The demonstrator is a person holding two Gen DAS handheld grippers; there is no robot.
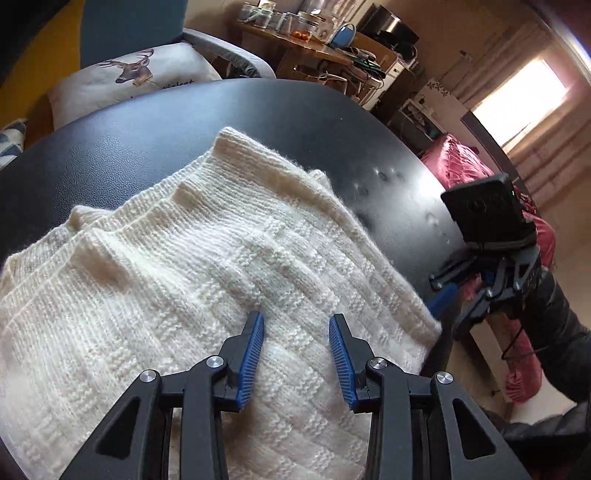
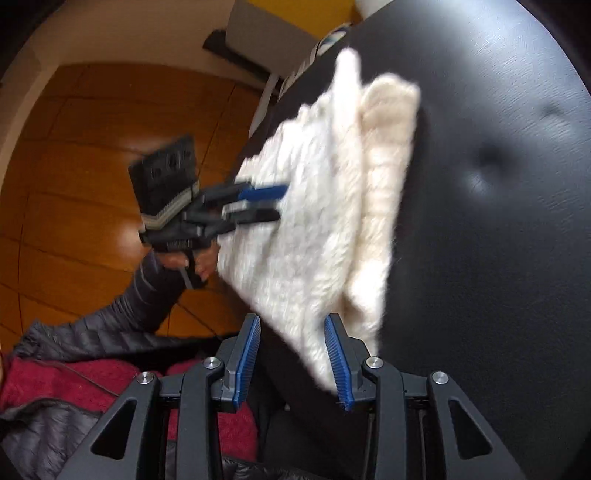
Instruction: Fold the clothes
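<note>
A cream knitted sweater (image 1: 184, 258) lies folded on a round black padded table (image 1: 295, 110). My left gripper (image 1: 296, 315) hovers just over the sweater's near part, open, with only the knit surface under the gap between its blue pads. In the right wrist view the left gripper (image 2: 281, 202) reaches in over the sweater (image 2: 314, 221) from the table's left edge, held by a hand. My right gripper (image 2: 291, 316) is open at the table's (image 2: 498, 221) near edge. The sweater's near corner lies between its jaws, by the right pad, unpinched. The right gripper (image 1: 448, 314) also shows by that corner in the left wrist view.
A deer-print cushion (image 1: 136, 74) and a chair stand behind the table. A wooden side table with jars (image 1: 295, 33) is at the back and a red quilt (image 1: 461, 162) at the right. Wooden floor (image 2: 74, 147) and a person's dark sleeve (image 2: 155, 284) show at the left.
</note>
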